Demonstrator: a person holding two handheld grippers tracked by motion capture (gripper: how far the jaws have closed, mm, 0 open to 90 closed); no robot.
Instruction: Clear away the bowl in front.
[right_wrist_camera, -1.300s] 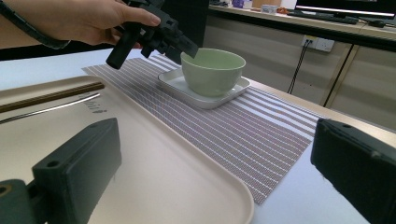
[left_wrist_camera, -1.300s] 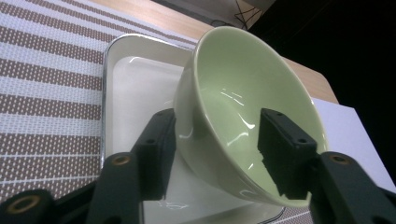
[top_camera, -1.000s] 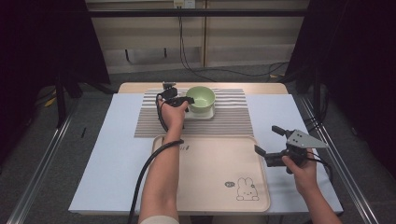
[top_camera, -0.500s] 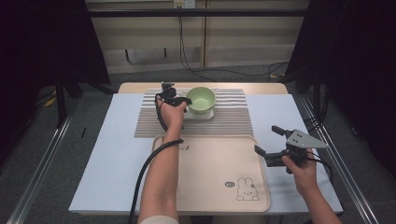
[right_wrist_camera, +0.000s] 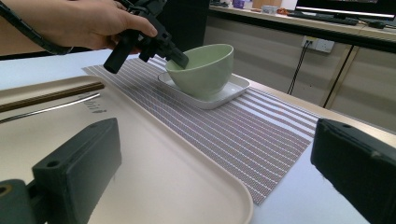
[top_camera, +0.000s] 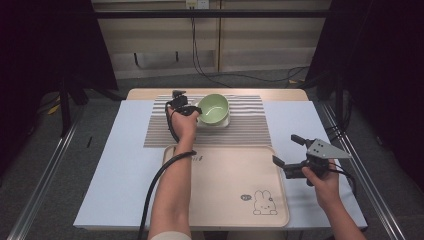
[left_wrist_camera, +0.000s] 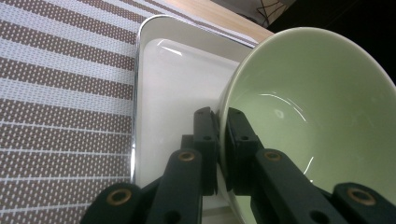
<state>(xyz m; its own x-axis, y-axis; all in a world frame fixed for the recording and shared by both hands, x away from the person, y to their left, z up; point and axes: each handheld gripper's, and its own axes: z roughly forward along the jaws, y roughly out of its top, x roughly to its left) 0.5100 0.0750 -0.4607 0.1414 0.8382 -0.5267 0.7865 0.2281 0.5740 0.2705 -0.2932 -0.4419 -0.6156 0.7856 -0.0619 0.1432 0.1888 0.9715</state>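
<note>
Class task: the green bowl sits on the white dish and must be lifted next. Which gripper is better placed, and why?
Left. The left gripper has just been closing and now pinches the green bowl by its rim above the white dish. The right gripper hangs open, far off beside the beige tray.

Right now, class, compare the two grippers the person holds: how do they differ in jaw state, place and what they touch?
The left gripper is shut on the rim of the green bowl, its jaws having just closed; the right gripper stands open on nothing. The left gripper is over the striped mat at the far side; the right gripper hovers by the beige tray. Both are black, two-jawed and hand-held.
</note>
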